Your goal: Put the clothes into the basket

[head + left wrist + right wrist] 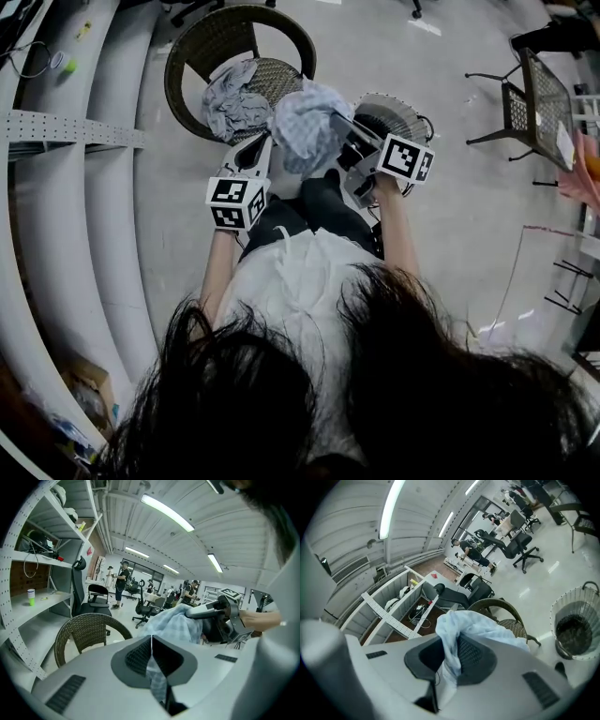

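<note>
Blue cloth (pixel 305 127), pinched by left tongs (pixel 151 641) and right tongs (pixel 449 644), hangs beside the basket (pixel 394 105).

The pale grey floor (pixel 450 234) carries everything around you. At the upper middle of the head view, a brown wicker chair (pixel 192 52) stands on the floor with a crumpled grey garment (pixel 230 101) on its seat. Just right of the chair, a round wire basket (pixel 394 105) stands on the floor, and your right gripper view shows something dark in its bottom. At the upper right, a black mesh chair (pixel 539 89) stands well apart from the rest. White shelves (pixel 66 127) curve down the left edge. In your left gripper view, a small green-and-white cup (pixel 31 596) stands on one shelf.
</note>
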